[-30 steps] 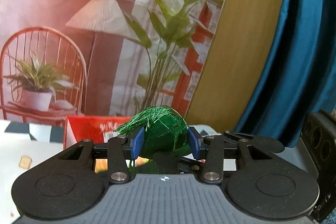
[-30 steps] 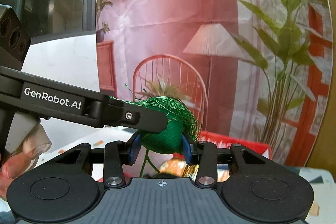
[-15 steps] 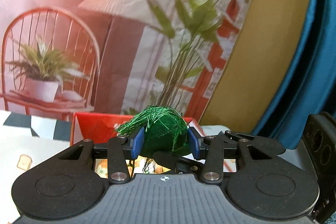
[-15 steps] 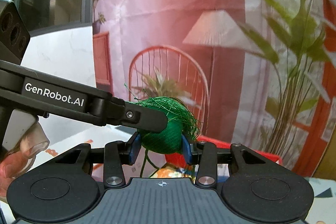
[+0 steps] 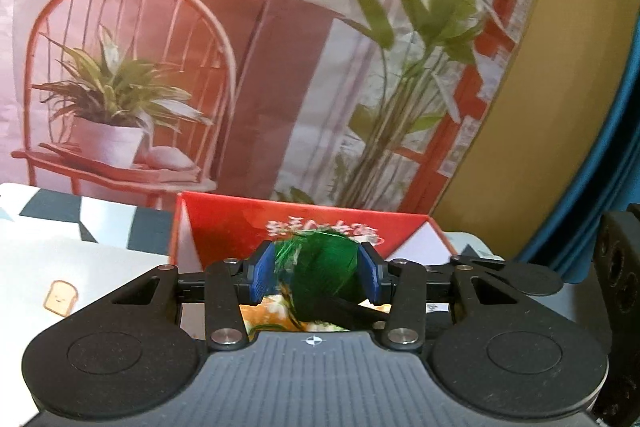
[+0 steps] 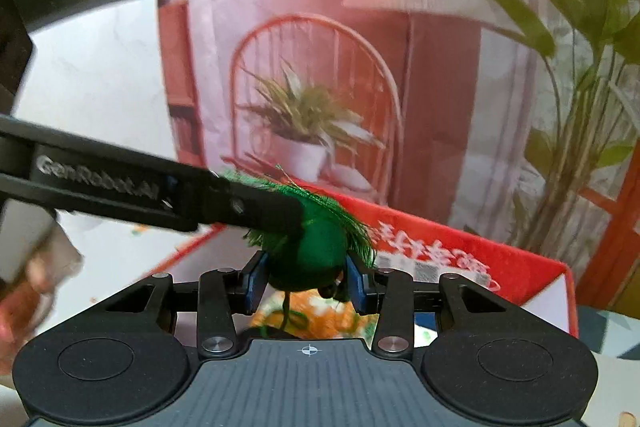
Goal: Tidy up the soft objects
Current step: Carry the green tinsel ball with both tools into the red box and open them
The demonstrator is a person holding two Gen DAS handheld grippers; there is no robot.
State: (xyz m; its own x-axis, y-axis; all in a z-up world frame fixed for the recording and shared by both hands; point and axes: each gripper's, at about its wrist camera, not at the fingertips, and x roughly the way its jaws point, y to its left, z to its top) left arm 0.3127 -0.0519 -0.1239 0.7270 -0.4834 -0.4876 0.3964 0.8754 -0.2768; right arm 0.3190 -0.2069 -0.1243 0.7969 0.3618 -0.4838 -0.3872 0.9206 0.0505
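A green soft ball with a fringe of green threads (image 5: 324,277) sits between the blue pads of my left gripper (image 5: 316,277), which is shut on it. The same ball (image 6: 306,255) is also clamped between the pads of my right gripper (image 6: 306,281). The left gripper's black finger (image 6: 248,205) reaches in from the left across the ball's top in the right wrist view. Both grippers hold the ball just above an open red box (image 5: 224,227), also seen in the right wrist view (image 6: 480,255), with orange and white soft things (image 6: 316,319) lying inside it.
A printed backdrop (image 5: 160,27) with a chair, a lamp and plants hangs behind the box. The box stands on a patterned tablecloth (image 5: 60,267). A blue curtain (image 5: 616,187) hangs at the right. A hand (image 6: 24,287) shows at the left edge of the right wrist view.
Both grippers have moved forward and down with the green ball, from in front of the backdrop to over the open red box. The box now looks larger and nearer.
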